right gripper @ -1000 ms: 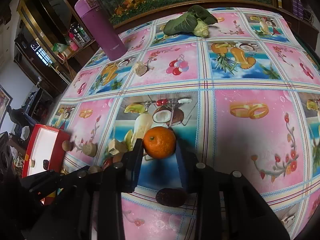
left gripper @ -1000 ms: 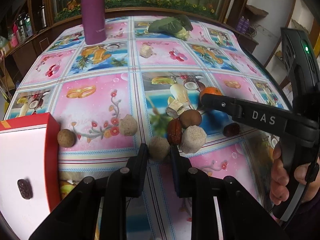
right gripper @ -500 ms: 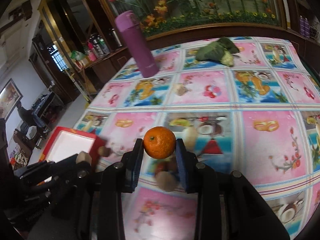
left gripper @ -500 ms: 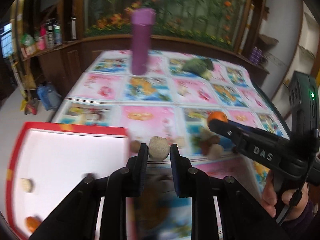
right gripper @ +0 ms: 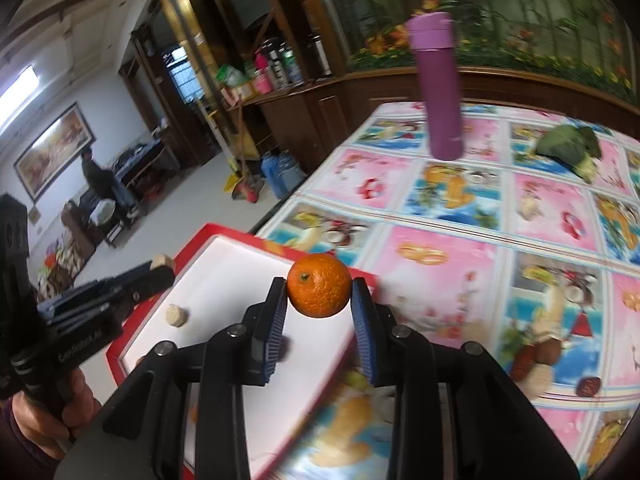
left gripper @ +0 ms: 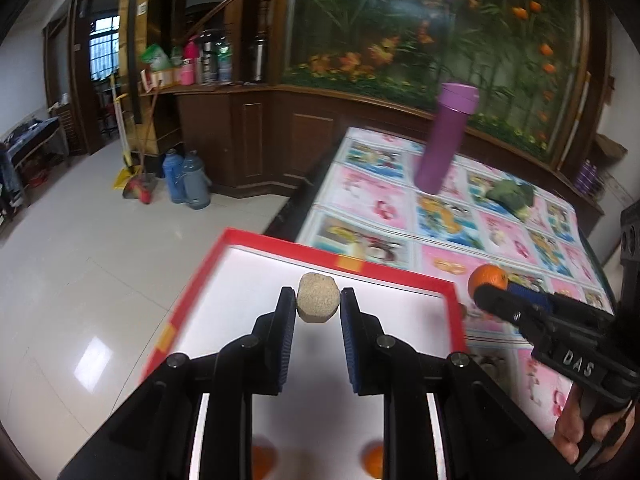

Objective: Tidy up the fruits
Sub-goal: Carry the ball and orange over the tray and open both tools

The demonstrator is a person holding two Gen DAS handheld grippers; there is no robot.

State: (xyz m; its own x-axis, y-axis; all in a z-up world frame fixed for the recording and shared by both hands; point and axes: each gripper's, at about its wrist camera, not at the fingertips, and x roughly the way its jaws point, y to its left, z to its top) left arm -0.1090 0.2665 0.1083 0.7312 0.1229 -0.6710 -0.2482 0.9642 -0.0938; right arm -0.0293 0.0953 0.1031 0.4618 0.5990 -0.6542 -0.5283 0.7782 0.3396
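Observation:
My left gripper (left gripper: 318,305) is shut on a round beige fruit (left gripper: 318,298) and holds it in the air over the white floor of the red-rimmed box (left gripper: 400,276). My right gripper (right gripper: 319,297) is shut on an orange (right gripper: 319,290) above the same box's (right gripper: 192,248) near right edge. In the left wrist view the right gripper (left gripper: 486,286) comes in from the right with the orange (left gripper: 487,277) at its tip. The right wrist view shows the left gripper (right gripper: 160,270) at the left with the beige fruit (right gripper: 162,261). A beige piece (right gripper: 176,314) and a dark fruit (right gripper: 285,349) lie inside the box.
Two orange fruits (left gripper: 372,456) show low in the box behind my left fingers. A purple bottle (right gripper: 438,84) and a leafy green vegetable (right gripper: 568,150) stand on the patterned tablecloth (right gripper: 440,256). Several brown and red fruits (right gripper: 536,356) lie at its right. The box sits at the table's left edge over the tiled floor (left gripper: 80,280).
Both grippers lifted their fruits off the tablecloth and swung left and upward to over the red-rimmed box. The grips stayed the same.

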